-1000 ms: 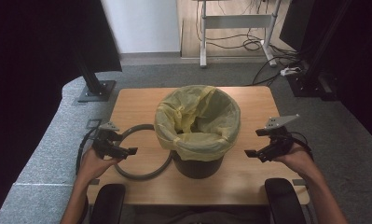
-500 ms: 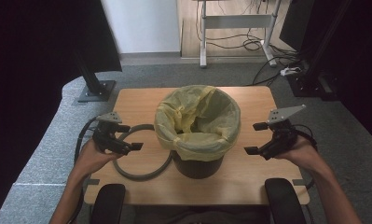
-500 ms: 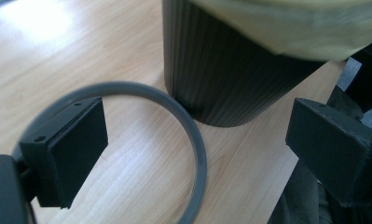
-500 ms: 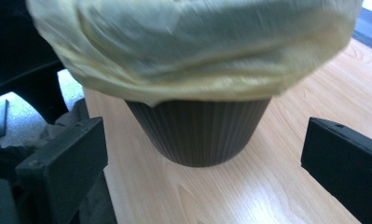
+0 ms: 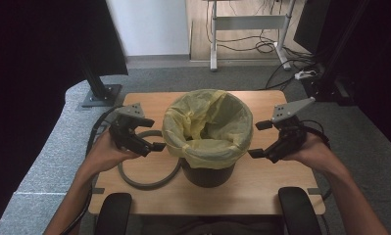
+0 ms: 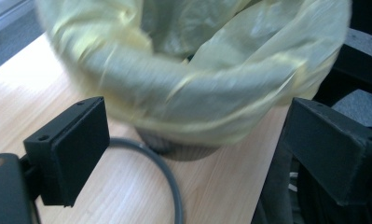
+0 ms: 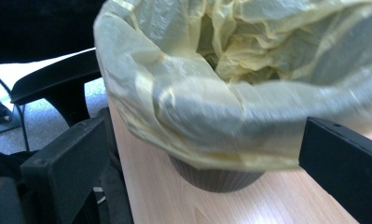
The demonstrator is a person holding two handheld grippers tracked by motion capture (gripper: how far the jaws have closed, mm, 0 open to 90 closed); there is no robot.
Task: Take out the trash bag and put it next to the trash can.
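Bin (image 5: 207, 172) w/ yellow bag (image 5: 207, 125) sits centre of frame on the wooden bench (image 5: 261, 183). Left tongs (image 5: 146, 139) at centre-left, spread wide, empty, tips just beside the bag's folded-over edge. Right tongs (image 5: 259, 139) at centre-right, also spread, empty, close to the bag on the opp. side. Grey ring (image 5: 149, 180) lies flat on bench, lower left of bin, under the left tongs.

Bins (image 5: 206, 172): one
Yellow bags (image 5: 207, 128): one
Grey rings (image 5: 149, 182): one
Tongs: two, left tongs (image 5: 151, 139) and right tongs (image 5: 259, 139)
Worktops (image 5: 261, 186): one
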